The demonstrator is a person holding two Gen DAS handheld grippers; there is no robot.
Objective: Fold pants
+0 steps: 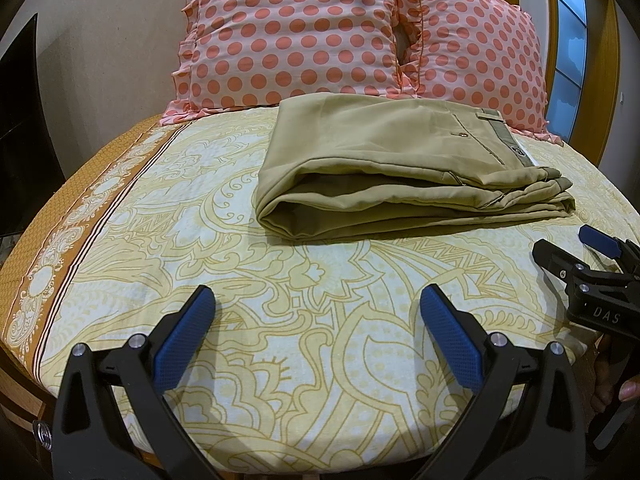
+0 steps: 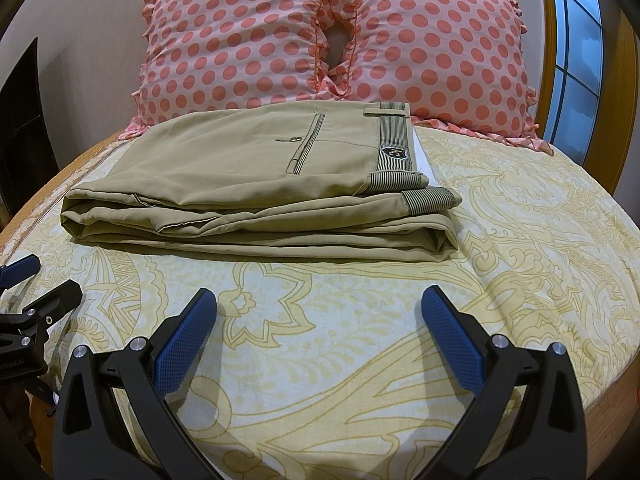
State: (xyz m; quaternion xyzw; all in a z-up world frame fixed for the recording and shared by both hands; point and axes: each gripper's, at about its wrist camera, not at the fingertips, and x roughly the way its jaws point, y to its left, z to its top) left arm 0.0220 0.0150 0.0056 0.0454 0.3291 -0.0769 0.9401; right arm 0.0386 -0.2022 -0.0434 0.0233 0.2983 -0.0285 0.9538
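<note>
Khaki pants lie folded on the bed, both my grippers empty and spread in front of them.

From my left wrist, the left gripper has its blue-padded fingers wide apart over the yellow patterned bedsheet, holding nothing; the folded pants sit ahead and a little right, their far edge just before two pink polka-dot pillows, and my right gripper shows at the right edge, near the pants' corner but apart from it. From my right wrist, the right gripper also has its fingers spread and empty above the sheet; the pants lie ahead and left, striped waistband turned right, with the left gripper at the left edge.
</note>
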